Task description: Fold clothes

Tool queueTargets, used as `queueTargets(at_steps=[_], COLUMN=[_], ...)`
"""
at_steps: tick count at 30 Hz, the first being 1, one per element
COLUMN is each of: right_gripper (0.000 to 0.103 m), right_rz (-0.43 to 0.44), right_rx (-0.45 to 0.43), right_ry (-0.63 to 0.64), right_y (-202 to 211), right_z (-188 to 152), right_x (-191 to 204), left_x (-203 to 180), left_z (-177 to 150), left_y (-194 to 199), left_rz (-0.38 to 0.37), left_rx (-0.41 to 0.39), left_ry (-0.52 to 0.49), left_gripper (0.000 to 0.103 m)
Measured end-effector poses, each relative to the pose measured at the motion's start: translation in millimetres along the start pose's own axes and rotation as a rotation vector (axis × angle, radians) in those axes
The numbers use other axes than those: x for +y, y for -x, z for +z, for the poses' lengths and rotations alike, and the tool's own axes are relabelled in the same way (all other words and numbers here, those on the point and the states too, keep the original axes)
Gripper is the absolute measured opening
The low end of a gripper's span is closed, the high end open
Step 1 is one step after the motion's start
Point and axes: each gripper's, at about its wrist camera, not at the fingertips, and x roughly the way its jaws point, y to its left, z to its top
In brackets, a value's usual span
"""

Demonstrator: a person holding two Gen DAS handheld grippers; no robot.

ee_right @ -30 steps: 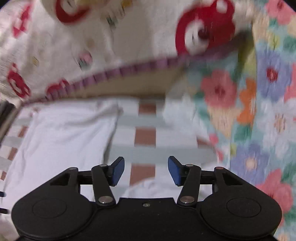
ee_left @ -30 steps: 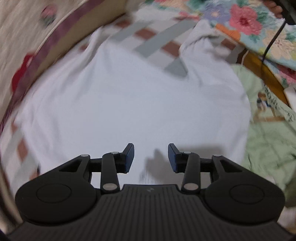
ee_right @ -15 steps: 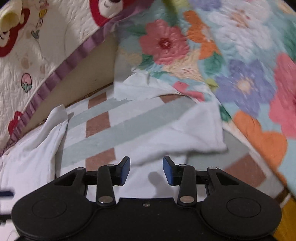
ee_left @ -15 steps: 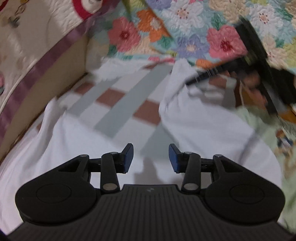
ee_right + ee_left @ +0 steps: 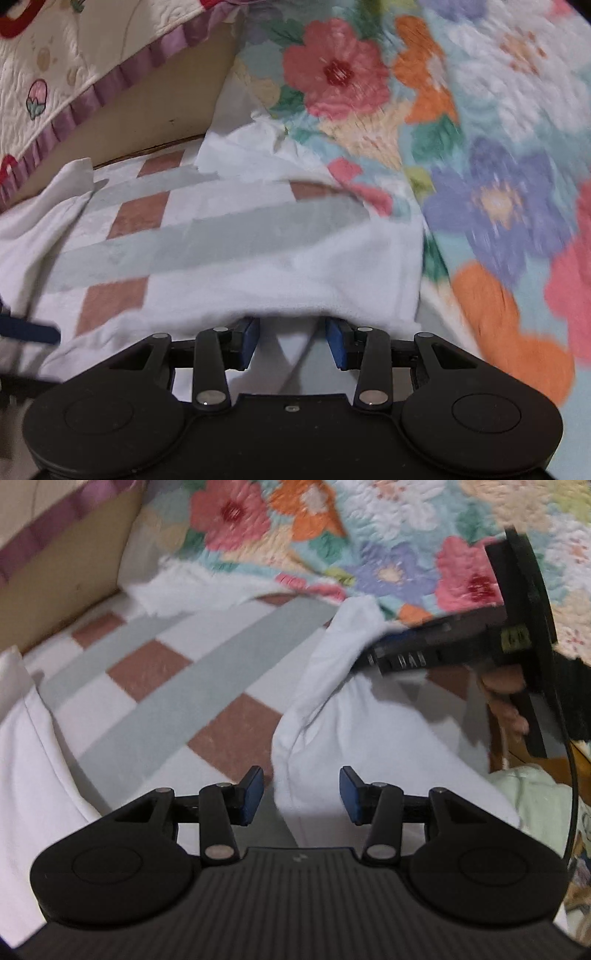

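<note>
I have a white garment [image 5: 369,738] spread over the checked sheet [image 5: 192,672] in front of me, with the flowered quilt [image 5: 480,147] along the far and right side and a quilt with a purple frill [image 5: 92,92] at the far left. Two white ends of the garment reach away from me, one on the left [image 5: 55,221] and one on the right [image 5: 332,266], and a bare strip of the checked sheet shows between them. My left gripper [image 5: 301,797] hangs over the near part of the cloth with its fingers well apart and nothing between them; the inner edge of the right-hand white end runs just under the gap. My right gripper [image 5: 291,341] is pushed in low at the right-hand end, its fingers [image 5: 248,341] spread, and the cloth edge drapes over their tips, so I judge it is set to take that edge but has not closed on it. From the left wrist view I can see the same gripper from the side [image 5: 443,653], tucked against the white fold, with a hand [image 5: 506,698] behind it. I read the step as taking hold of the right end to carry it over. Next I need to pinch both layers squarely, since thin cloth draped over the tips may slip out.
</note>
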Motion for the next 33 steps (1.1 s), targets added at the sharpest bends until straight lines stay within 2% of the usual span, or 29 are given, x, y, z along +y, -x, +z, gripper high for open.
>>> queueTargets(at_steps=[9,12,16,18,22,24,28,31,32,33], right_gripper=[0.047,0.047,0.059,0.059,0.059,0.059,0.064,0.064,0.058,0.042], right_rz=[0.007,0.078,0.146,0.133,0.106,0.119,0.142,0.113,0.073,0.033], right_rx=[-0.006,-0.004,-0.103,-0.110,-0.067,-0.070,-0.082,-0.131,-0.131,-0.132], right_ry=[0.119,0.014,-0.325,-0.405,-0.399,-0.385,-0.351,-0.280,-0.256,-0.232], right_y=[-55.7,-56.1,-28.9,-16.6,-7.4,-7.6,-10.1,-25.6,-21.5,-17.5], right_z=[56.5,67.5,59.3,47.2,23.2,13.5,-2.8,8.6,12.1,15.5], right_x=[5.6,-10.5,-57.1,-71.6,-75.4,-70.4,-60.0,-50.9,-52.4,-54.0], left_x=[13.3,19.5,28.2,34.4,46.7,52.4,61.3,62.1,60.8,59.5], left_z=[-3.8,-1.5,2.3,2.7,3.6,5.1,5.3,3.3,2.8,2.3], left_y=[-5.9,-7.2,-7.5,-6.4,-5.5,-4.6,-0.8,2.1,3.3,4.5], left_rz=[0.036,0.059,0.119,0.132,0.196,0.186,0.122,0.092,0.089,0.086], left_rx=[-0.013,-0.011,-0.002,-0.004,-0.014,-0.016,-0.019,-0.018,-0.014,-0.010], left_ry=[0.058,0.089,0.117,0.148,0.196,0.222,0.284,0.297,0.293,0.288], left_gripper=[0.050,0.051,0.055,0.055,0.055,0.055,0.055,0.055,0.055,0.055])
